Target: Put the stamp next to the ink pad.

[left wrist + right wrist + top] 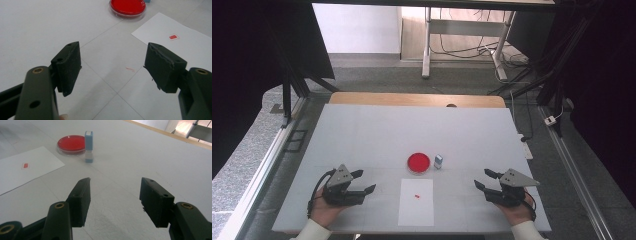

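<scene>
On the white sheet (pixel 416 210) lies a tiny red label (pixel 417 195) — unreadable — between wide-open, empty left gripper (pixel 365 182) and right gripper (pixel 482 179).

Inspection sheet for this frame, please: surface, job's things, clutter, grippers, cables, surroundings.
Surface: white table, faint grid lines.
Job's things: red petri dish; small blue-and-clear vial upright just right of it, contact unclear; white paper sheet bearing a small red tag.
Clutter: nothing seen.
Grippers: left gripper and right gripper both open, empty, flanking the sheet.
Cables: black loops at each gripper; tangle on floor beyond table.
Surroundings: grey floor, desk legs, dark curtains.
</scene>
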